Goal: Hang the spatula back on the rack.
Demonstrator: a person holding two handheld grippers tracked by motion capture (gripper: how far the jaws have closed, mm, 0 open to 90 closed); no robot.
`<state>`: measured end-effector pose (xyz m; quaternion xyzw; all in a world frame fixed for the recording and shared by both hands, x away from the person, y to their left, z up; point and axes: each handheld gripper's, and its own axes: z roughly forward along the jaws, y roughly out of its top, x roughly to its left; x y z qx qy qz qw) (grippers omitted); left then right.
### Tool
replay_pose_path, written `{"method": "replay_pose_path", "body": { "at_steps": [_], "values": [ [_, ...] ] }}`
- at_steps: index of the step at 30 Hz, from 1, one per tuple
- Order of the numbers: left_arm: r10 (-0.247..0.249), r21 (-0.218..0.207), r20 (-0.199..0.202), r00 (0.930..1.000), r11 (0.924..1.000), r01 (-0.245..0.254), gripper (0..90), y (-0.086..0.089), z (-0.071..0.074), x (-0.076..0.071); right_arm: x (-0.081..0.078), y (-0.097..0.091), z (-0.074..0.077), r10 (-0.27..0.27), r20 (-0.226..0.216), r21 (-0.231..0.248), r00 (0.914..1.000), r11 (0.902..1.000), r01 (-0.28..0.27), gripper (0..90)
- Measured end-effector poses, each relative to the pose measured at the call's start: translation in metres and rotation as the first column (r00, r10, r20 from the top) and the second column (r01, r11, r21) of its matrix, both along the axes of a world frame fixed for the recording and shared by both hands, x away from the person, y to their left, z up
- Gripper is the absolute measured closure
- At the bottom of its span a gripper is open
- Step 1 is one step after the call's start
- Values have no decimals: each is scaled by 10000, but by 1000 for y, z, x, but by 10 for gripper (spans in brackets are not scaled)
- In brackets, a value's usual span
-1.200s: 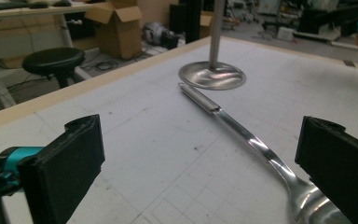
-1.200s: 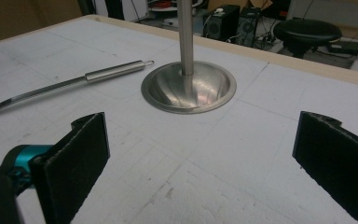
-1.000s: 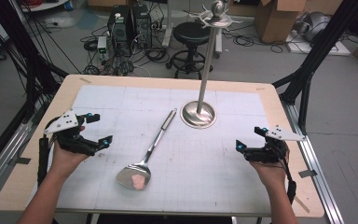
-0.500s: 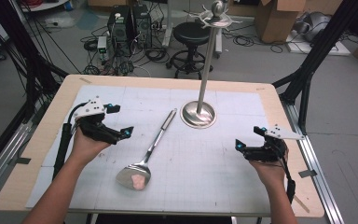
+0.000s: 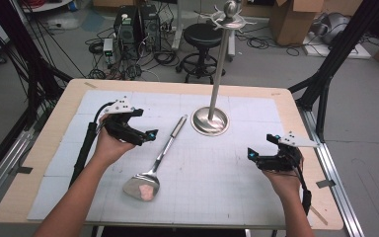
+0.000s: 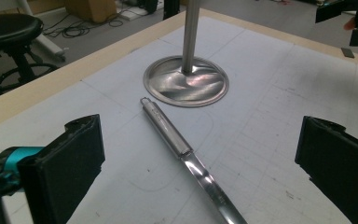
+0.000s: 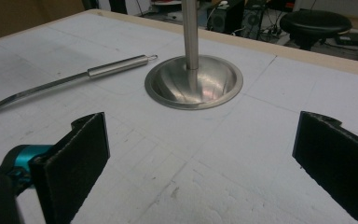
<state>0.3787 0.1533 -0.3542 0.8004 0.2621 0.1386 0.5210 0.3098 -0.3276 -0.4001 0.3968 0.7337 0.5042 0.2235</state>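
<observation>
From the high view, the spatula [image 5: 155, 163] lies diagonally on the tabletop [image 5: 237, 197], the left gripper [image 5: 148, 136] just beside its handle and the stand [image 5: 210, 120] beyond. Left gripper view: jaws wide, handle between them. Right gripper view: jaws wide, facing the stand's base.

Polished steel on the spatula [image 5: 156, 160]: glossy, mirror-like along the flat neck, brushed and duller on the round handle [image 6: 164, 126]. Same bright metal on the stand [image 5: 210, 120], with a smooth dished base [image 7: 193, 82] throwing soft reflections and a satin pole above it. Matt white paper-like mat [image 5: 217, 182], faintly gridded, slightly rough and scuffed up close. Pale bare wood at the table [image 5: 44, 148] edge, unvarnished in look. Matt black plastic on the left gripper [image 5: 148, 137] and right gripper [image 5: 253, 154], with dull, rubbery-looking pads [image 6: 77, 163] and small teal plastic accents.
</observation>
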Motion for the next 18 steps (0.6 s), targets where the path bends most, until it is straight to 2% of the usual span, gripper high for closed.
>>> {"method": "replay_pose_path", "body": {
  "at_steps": [9, 13, 18],
  "values": [
    [124, 187, -320, 9994, 9998, -118, 17, -17, 4, 12, 1, 0, -1, -17, -72, 13, 10000, 10000, 17, 26],
    [131, 469, -372, 9992, 9988, -114, 17, -27, 4, 17, 2, 0, -2, -11, -96, -53, 10000, 10000, 11, 26],
    [374, 756, -658, 9971, 9966, -324, 17, -40, 4, 25, 3, 2, -4, 9, -167, -127, 9999, 9999, -11, 26]
  ]
}}
